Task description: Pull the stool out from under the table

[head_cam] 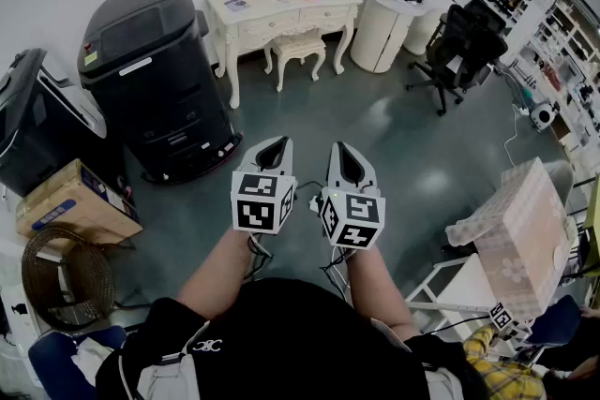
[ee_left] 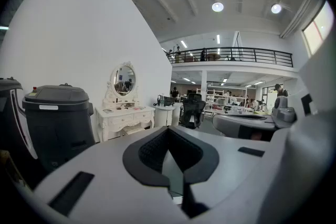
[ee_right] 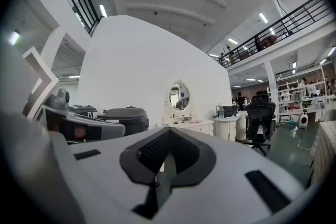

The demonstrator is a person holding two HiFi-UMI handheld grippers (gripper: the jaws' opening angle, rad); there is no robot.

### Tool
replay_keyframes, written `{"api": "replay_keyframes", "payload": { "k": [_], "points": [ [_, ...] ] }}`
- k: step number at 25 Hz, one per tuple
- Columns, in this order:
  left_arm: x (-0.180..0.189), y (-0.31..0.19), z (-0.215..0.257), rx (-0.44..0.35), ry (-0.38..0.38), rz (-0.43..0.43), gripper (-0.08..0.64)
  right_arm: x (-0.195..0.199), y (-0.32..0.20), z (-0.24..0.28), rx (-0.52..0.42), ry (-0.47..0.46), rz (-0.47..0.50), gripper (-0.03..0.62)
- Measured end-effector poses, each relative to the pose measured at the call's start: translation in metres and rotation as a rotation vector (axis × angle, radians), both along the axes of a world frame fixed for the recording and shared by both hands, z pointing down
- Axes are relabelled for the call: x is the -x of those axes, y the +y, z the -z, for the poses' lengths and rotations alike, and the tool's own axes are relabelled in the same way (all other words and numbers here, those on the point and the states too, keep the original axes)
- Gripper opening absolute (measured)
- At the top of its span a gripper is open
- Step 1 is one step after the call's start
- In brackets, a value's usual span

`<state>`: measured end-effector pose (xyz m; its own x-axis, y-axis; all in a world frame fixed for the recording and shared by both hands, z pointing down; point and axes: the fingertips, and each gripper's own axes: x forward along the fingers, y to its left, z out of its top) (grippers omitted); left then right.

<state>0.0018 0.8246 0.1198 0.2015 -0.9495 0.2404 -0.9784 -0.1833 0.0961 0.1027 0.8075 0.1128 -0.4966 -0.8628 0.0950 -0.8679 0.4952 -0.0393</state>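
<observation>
- White carved stool (head_cam: 298,46) partly tucked under white ornate dressing table (head_cam: 267,26), 12 o'clock
- Left gripper (head_cam: 275,148), right gripper (head_cam: 346,155): jaws closed, empty, side by side, well apart from stool

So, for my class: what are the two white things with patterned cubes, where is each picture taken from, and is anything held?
They are hand-held grippers: a person holds the left gripper and the right gripper, and the cubes are parts of them. The head view comes from a camera on the person's head, looking down. The other two come from cameras riding on each gripper, looking along its jaws. Both pairs of jaws are shut on nothing. Across the floor stands a white dressing table with a stool tucked partly under it, not yet touched.
</observation>
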Motion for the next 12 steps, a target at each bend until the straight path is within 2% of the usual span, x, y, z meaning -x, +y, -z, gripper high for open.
{"api": "replay_keyframes", "payload": {
  "k": [12],
  "points": [
    [0.028,-0.009,-0.011,0.011,-0.002,-0.005,0.0,0.032,-0.011,-0.011,0.024,-0.002,-0.005,0.008]
  ]
}}
